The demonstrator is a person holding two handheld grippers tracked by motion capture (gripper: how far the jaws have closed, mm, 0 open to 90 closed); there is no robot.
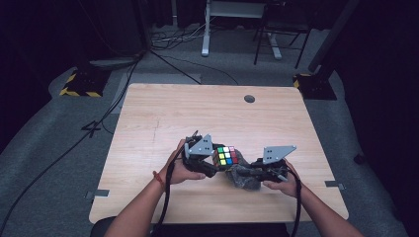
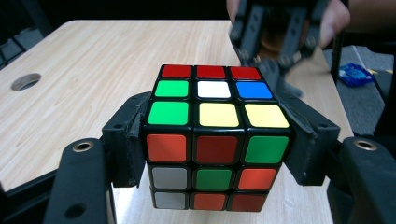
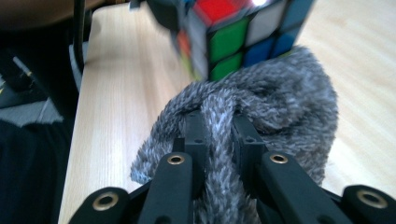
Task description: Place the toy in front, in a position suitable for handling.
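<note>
A colourful puzzle cube (image 2: 215, 140) sits between the jaws of my left gripper (image 2: 215, 144), whose pads press on its two sides, lifting it above the table. In the high view the cube (image 1: 226, 155) is just right of the left gripper (image 1: 210, 160). My right gripper (image 3: 218, 135) is shut on a fold of a grey fuzzy cloth (image 3: 261, 102), which bunches up under the cube (image 3: 238, 32). From above, the cloth (image 1: 242, 177) lies crumpled between both hands, with the right gripper (image 1: 257, 170) at its right side.
The light wooden table (image 1: 163, 118) has a round cable hole (image 1: 249, 98) near its far edge. Cables, a desk leg and stands with yellow-black feet are on the grey floor beyond. A small blue object (image 2: 356, 74) lies on the floor past the table edge.
</note>
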